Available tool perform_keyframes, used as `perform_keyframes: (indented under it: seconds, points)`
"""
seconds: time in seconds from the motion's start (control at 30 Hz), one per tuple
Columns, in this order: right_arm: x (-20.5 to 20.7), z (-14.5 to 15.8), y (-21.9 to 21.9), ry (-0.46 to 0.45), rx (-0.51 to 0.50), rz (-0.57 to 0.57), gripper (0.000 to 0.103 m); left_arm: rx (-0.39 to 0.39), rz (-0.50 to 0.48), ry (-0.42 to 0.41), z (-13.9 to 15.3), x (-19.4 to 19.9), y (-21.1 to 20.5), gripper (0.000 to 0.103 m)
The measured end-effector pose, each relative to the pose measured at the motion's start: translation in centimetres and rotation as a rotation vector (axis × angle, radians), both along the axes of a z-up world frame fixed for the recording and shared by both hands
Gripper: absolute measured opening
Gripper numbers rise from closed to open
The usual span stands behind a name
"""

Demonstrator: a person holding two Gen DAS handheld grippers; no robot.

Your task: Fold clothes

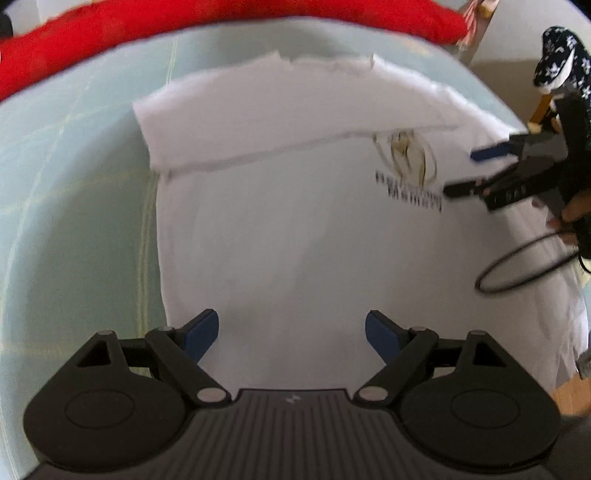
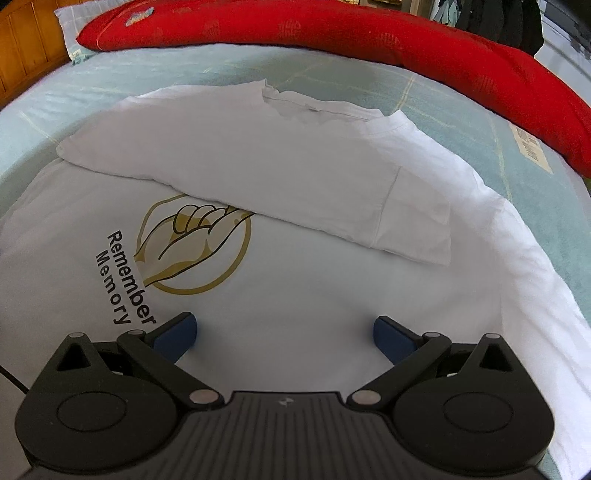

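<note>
The left gripper (image 1: 291, 332) hung over the near part of a white T-shirt (image 1: 295, 240). Its blue pads (image 1: 201, 334) stood wide apart, and nothing was between them. The right gripper (image 2: 284, 338) was just as wide and held nothing. It hovered over the shirt too.

The T-shirt (image 2: 314, 288) lay flat on a bed with a pale green sheet (image 2: 92, 85). One sleeve (image 2: 258, 173) was folded across the chest. It covered the top of a gold round picture (image 2: 195, 247) of a hand. Beside the picture, black letters (image 2: 127, 280) said "Remember Memory".

Farther back, a long red pillow (image 2: 369, 33) lay along the far side of the bed. A white label (image 2: 528, 147) on the sheet near it had writing too small to read.

In the left view, a hand (image 1: 570, 214) held the right gripper (image 1: 480, 173) near the letters.
</note>
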State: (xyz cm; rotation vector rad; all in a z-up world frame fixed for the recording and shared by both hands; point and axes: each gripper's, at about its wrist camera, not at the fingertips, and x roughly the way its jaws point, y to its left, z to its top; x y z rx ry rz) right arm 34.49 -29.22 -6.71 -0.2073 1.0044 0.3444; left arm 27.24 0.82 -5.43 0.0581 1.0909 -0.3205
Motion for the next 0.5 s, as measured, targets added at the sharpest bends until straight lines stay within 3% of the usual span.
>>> perform_keyframes:
  seconds: [0.1, 0.2, 0.27, 0.43, 0.5]
  points:
    - [-0.3, 1.3, 0.8, 0.025, 0.005, -0.001, 0.103, 0.002, 0.007, -0.022, -0.6, 1.0, 0.4, 0.087]
    - [-2.4, 2.1, 2.5, 0.005, 0.004, 0.106, 0.103, -0.010, 0.027, -0.005, -1.8, 1.4, 1.1, 0.086]
    - [-4.0, 1.4, 3.3, 0.048, -0.025, 0.165, 0.103, -0.022, 0.033, -0.009, -2.0, 1.2, 1.4, 0.087]
    - [-7.9, 0.3, 1.5, 0.138, -0.016, 0.134, 0.103, 0.009, -0.015, 0.012, -1.8, -0.4, 1.8, 0.087]
    - [-9.1, 0.2, 0.5, 0.170, -0.030, 0.113, 0.103, -0.013, -0.039, 0.010, -1.1, -0.8, 1.8, 0.086]
